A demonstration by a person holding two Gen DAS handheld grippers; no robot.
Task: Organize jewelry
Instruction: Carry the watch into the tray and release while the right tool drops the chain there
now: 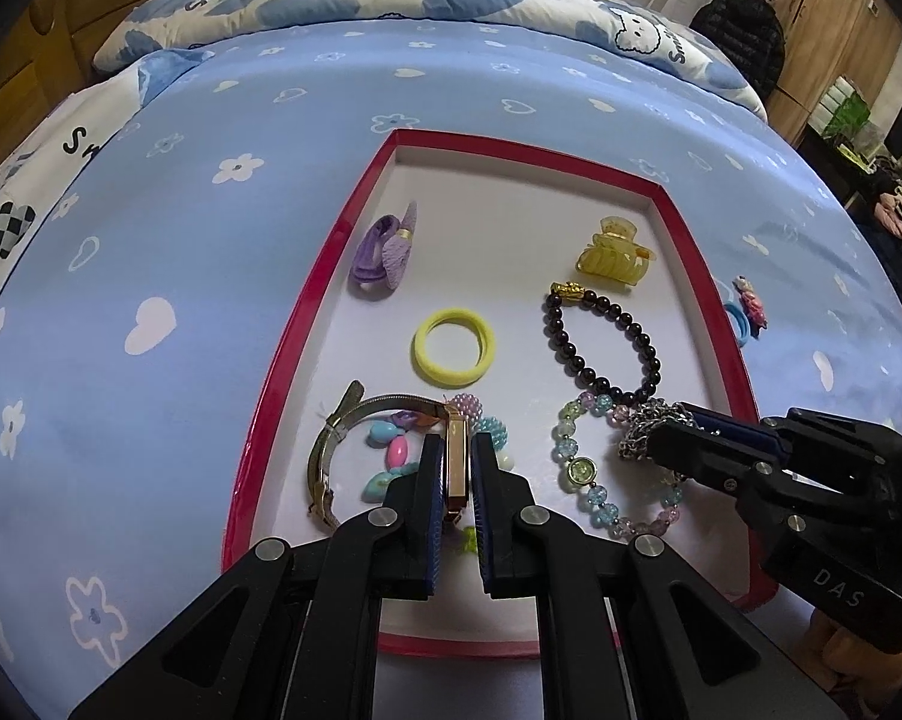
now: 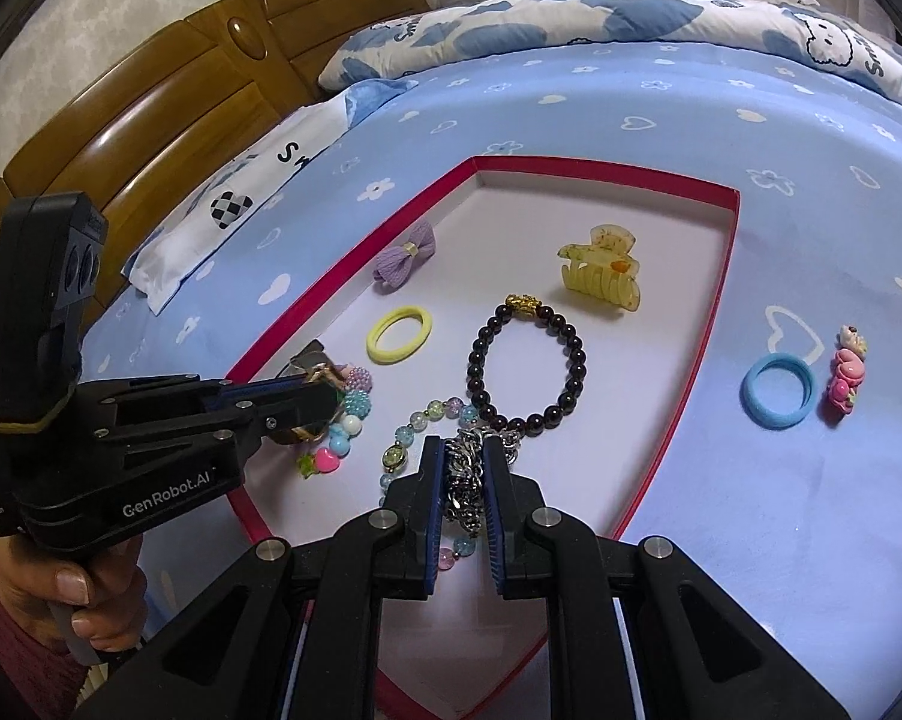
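Left wrist view looks down onto a shallow red-rimmed tray [image 1: 307, 324] lying on a bed [image 1: 151, 240] with a blue flowered sheet. The left tool [image 1: 457, 450] is clamped on the gold rectangular case of a watch [image 1: 454, 468], whose mesh band [image 1: 355, 420] loops out to the left across the tray floor. The grip sits on the rigid case, probably because the band would flex and slip between the pads. Under and around the watch lies a string of coloured beads [image 1: 391, 456].

In the right wrist view the right tool [image 2: 464, 456] is closed on a bunched silver chain [image 2: 463, 474], pinched low over the tray's near end, where it overlaps a pastel glass-bead bracelet [image 2: 418, 420] and touches a dark bead bracelet [image 2: 529, 360]. Holding the chain as a bundle keeps it from trailing and snagging those beads.

Both pieces hang at or just above the tray floor, so this looks like a setting-down or a sorting step inside the tray. A purple bow [image 2: 404, 258], a yellow hair tie [image 2: 399, 335] and a yellow claw clip [image 2: 601, 276] lie spaced apart farther in, which suggests each item gets its own spot. A blue hair tie [image 2: 778, 391] and a pink charm clip [image 2: 845, 381] lie on the sheet outside the rim, seemingly yet to be gathered.
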